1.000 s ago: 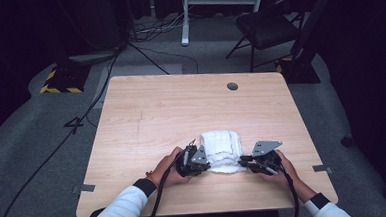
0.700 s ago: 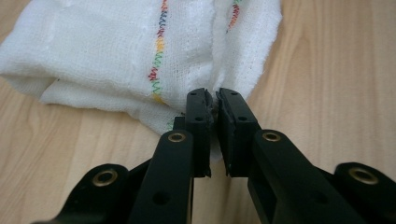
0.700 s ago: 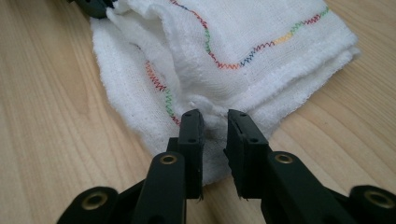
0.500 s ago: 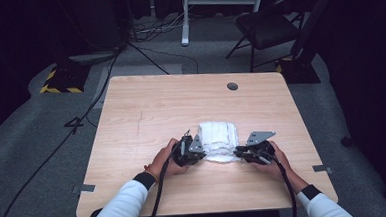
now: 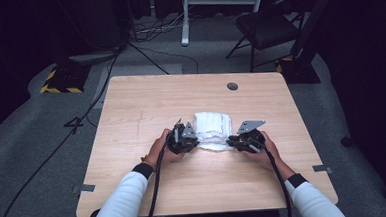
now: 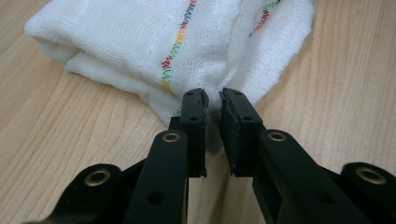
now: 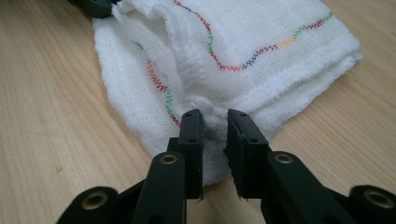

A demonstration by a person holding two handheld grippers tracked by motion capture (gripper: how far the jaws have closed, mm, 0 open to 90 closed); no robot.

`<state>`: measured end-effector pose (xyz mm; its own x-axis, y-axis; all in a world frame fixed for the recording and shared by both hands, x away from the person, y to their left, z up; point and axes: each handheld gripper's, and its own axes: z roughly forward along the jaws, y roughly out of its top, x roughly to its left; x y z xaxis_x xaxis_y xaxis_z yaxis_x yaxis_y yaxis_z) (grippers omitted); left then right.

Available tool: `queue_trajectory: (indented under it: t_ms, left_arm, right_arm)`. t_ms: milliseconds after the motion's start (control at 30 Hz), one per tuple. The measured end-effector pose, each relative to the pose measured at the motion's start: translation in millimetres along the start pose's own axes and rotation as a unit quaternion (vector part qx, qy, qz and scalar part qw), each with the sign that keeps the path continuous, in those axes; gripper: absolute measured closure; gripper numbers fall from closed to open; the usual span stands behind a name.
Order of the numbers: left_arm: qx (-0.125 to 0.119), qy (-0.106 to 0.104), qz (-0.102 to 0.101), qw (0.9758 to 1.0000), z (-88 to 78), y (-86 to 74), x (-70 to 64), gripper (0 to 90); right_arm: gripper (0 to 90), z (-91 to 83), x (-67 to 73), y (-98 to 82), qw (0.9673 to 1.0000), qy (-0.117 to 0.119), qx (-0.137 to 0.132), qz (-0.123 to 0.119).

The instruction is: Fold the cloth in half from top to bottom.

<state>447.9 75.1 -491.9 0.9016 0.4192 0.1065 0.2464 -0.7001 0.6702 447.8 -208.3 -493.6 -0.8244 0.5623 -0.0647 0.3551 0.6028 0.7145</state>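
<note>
Both hand-held grippers (image 5: 188,139) (image 5: 239,142) slid forward, each pinching the folded cloth (image 5: 213,126).

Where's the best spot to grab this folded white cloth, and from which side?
Grip the near hem, one corner per gripper, coming in low from the person's side. The cloth lies flat and folded, its loose layered edges facing that way, so the jaws can slide around them. The left gripper and right gripper already pinch those corners.

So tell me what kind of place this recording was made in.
Probably a lab or studio set up for recording, not a home. A lone wooden table stands on grey carpet in a darkened room, cables trail across the floor, and a black chair and a hazard-striped base stand behind it.
</note>
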Motion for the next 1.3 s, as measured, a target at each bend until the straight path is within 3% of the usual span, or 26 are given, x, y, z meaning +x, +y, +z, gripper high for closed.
queue_trajectory:
  t_ms: [267,367,533,733,900,1000,1133,1300]
  left_arm:
    - [-0.002,0.001,-0.017,0.9999,4.1,2.0,13.6,78.9]
    - [0.000,0.007,-0.018,0.9998,4.1,2.8,12.4,78.4]
    - [0.012,0.036,-0.026,0.9990,3.1,5.1,11.6,63.7]
    - [0.022,0.032,-0.036,0.9986,-6.0,4.7,7.6,47.3]
    - [0.025,0.048,-0.039,0.9978,-16.6,6.7,1.6,33.8]
    - [0.043,0.053,-0.038,0.9969,-20.0,9.3,-2.4,28.3]
    - [0.049,0.059,-0.039,0.9963,-23.6,8.4,-10.4,25.6]
    - [0.054,0.063,-0.028,0.9961,-32.7,5.5,-17.8,24.3]
  right_arm:
    - [76.3,5.3,-4.7,5.2,1.0000,-0.001,0.002,0.006]
    - [76.3,7.1,-6.1,7.3,1.0000,-0.003,0.004,0.008]
    - [75.9,7.5,-4.4,8.2,0.9999,-0.010,0.005,-0.001]
    - [70.1,2.9,-1.6,9.3,0.9996,-0.021,0.018,-0.009]
    - [58.9,-5.8,0.5,9.6,0.9990,-0.026,0.032,-0.018]
    - [54.8,-14.4,1.7,9.5,0.9986,-0.035,0.034,-0.021]
    - [50.5,-29.3,1.9,8.6,0.9985,-0.047,0.020,-0.023]
    - [42.4,-43.1,3.5,4.2,0.9980,-0.055,0.025,-0.021]
